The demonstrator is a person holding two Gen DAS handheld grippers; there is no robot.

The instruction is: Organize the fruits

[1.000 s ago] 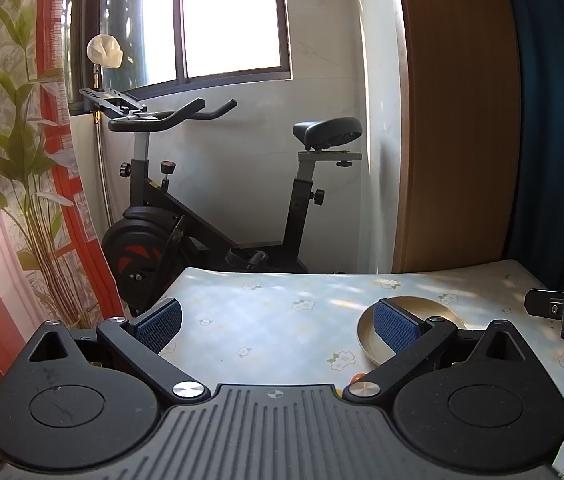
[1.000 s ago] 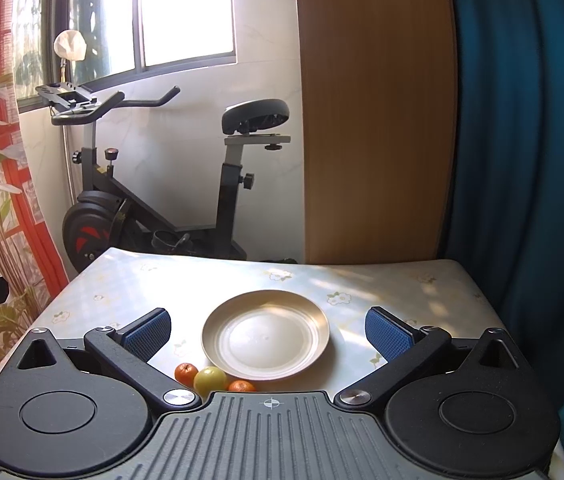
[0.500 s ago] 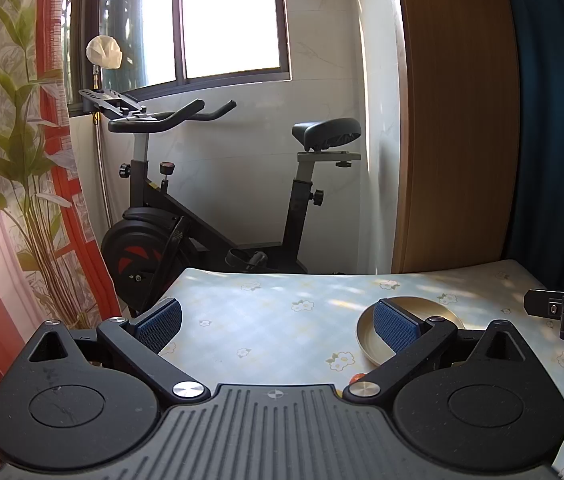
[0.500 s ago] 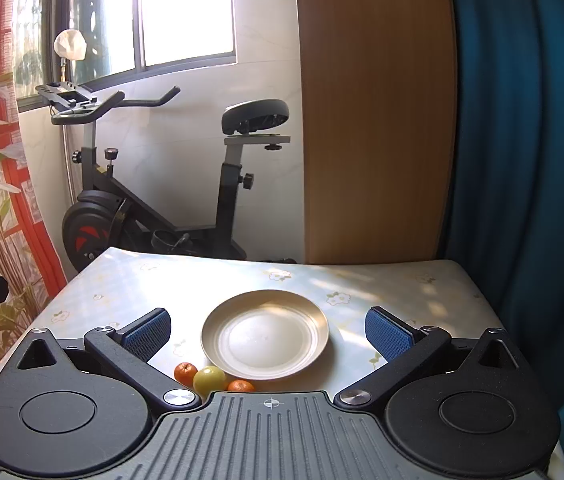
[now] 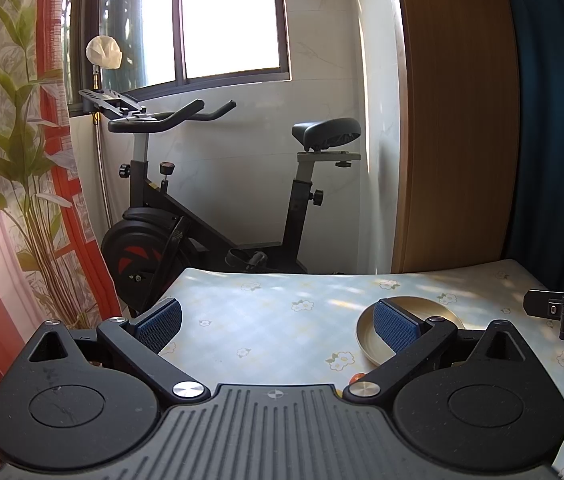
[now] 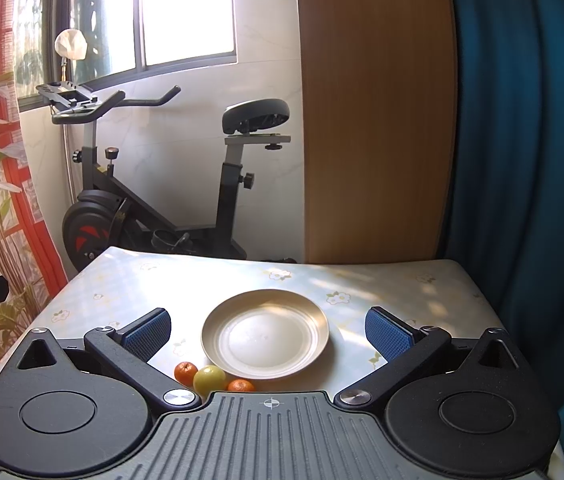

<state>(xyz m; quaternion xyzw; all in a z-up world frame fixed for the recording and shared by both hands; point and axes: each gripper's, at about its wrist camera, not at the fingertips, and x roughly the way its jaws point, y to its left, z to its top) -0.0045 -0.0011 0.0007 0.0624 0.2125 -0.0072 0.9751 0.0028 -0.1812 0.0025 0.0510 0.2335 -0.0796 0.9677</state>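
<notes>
We've got bright daylight pouring through a dark-framed window (image 6: pixel 185 20) onto a white marble-look wall (image 6: pixel 185 128). A black exercise bike (image 6: pixel 161 192) sits under it, next to a tall wooden panel (image 6: pixel 374 120), a deep blue curtain (image 6: pixel 522 140), and a red-and-white leaf-print curtain (image 5: pixel 13 160) on the left.

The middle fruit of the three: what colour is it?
Yellow-green, between two orange ones; the middle fruit shows best in the right wrist view.

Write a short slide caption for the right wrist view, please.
Open right gripper above an empty golden plate, with three small fruits beside it.
</notes>
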